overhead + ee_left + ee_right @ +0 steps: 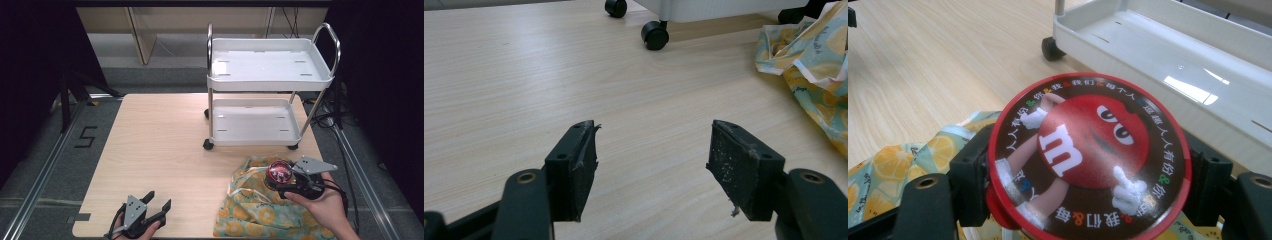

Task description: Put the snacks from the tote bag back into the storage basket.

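Jaws of the right gripper [278,176] clench a round red candy tin [1088,155] just above the lemon-print bag [255,207], near the white cart [270,80], seemingly for loading, while the left gripper [159,201] idles agape, well left of the bag.

red round lid [1090,157]: white "m", ring of Chinese characters | floor [50,130]: marking "5" [86,136]
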`<state>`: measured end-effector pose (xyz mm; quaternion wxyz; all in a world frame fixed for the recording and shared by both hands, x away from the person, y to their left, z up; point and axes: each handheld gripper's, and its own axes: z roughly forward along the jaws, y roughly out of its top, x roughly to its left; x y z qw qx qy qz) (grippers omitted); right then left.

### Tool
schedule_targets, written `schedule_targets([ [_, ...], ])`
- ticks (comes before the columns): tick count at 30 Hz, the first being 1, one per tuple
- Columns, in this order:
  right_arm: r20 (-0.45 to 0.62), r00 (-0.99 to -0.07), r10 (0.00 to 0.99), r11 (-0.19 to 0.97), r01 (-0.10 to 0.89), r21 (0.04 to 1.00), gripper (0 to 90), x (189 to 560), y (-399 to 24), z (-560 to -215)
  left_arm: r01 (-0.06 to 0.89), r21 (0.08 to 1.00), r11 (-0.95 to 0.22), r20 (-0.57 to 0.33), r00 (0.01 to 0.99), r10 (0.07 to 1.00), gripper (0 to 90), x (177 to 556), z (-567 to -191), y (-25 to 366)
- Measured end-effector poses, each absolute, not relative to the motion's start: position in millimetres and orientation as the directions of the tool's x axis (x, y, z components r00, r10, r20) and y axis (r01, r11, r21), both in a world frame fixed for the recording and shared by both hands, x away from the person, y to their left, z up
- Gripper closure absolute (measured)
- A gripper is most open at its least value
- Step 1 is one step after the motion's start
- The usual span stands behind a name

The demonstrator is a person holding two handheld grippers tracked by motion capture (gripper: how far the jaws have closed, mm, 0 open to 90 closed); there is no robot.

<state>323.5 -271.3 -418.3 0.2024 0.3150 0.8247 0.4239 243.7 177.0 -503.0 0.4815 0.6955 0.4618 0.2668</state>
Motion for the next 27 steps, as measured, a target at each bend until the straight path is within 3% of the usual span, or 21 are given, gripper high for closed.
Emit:
schedule_targets([
  [27, -0.078, -0.719, 0.690, 0.446, 0.338, 0.829, 26.7, 330.1, -263.4, -410.5, 0.381, 0.918, -0.111, -0.072, 0.435, 0.897, 35.5, 243.7, -502.7, 176.2],
])
